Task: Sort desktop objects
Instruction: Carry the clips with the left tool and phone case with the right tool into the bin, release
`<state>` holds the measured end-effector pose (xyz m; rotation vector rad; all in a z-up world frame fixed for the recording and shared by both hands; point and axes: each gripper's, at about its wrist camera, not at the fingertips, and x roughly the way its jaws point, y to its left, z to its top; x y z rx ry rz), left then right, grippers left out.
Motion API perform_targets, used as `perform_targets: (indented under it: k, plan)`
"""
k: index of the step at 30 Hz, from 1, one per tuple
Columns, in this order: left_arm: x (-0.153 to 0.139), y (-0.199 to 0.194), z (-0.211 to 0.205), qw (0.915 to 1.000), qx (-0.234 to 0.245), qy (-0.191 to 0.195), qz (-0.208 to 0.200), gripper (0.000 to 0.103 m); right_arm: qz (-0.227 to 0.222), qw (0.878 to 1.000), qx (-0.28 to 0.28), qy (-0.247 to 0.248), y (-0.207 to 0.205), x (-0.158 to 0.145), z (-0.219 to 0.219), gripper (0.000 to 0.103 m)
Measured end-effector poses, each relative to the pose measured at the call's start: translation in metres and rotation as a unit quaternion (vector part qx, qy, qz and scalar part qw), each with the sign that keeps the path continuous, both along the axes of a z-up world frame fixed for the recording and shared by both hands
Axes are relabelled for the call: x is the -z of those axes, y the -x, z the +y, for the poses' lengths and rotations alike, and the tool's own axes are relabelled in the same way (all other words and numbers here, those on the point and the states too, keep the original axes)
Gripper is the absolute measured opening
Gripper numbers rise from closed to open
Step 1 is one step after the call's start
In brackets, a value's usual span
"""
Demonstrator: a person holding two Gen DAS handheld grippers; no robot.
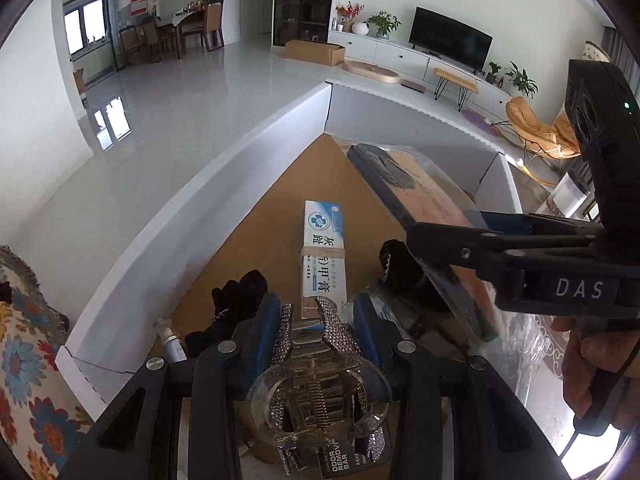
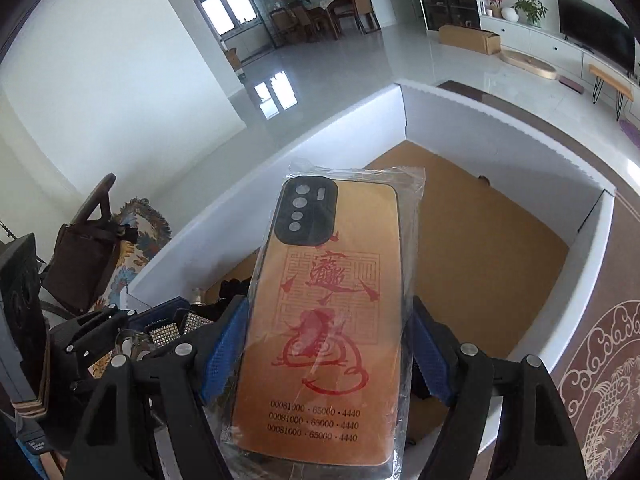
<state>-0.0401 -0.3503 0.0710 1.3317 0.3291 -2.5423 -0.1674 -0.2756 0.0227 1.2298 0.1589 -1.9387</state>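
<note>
My left gripper [image 1: 316, 322] is shut on a clear hair claw clip [image 1: 316, 384] set with rhinestones, held above the near end of a white cardboard box [image 1: 256, 140] with a brown floor. In the box lie a white and blue ointment carton [image 1: 324, 248], black fabric pieces [image 1: 240, 292] and a small bottle [image 1: 172, 340]. My right gripper [image 2: 326, 344] is shut on an orange phone case [image 2: 328, 300] with red artwork, wrapped in clear plastic. It hangs over the box [image 2: 400, 96]. In the left wrist view the case [image 1: 420, 196] slants beside the clip.
A flowered cloth [image 1: 24, 340] lies left of the box, with a brown bag [image 2: 80, 264] near it. A brown mat with a pale fish pattern [image 2: 600, 360] lies to the right. A black odor remover packet [image 1: 336, 460] sits under the clip. The far half of the box floor [image 2: 480, 240] is bare.
</note>
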Motion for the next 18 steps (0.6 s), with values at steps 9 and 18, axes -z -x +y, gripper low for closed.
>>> perform_targets:
  k: [9,18]
  plan:
    - [0.020,-0.008,-0.003,0.9983,-0.051,0.017,-0.022,0.066,-0.023,0.997,-0.019,-0.075,-0.004,0.039,-0.022,0.095]
    - [-0.001,-0.033,0.011,0.9955,-0.084,-0.001,0.044,0.077,0.120,0.990,-0.006,-0.080,-0.030,-0.008,0.020,0.095]
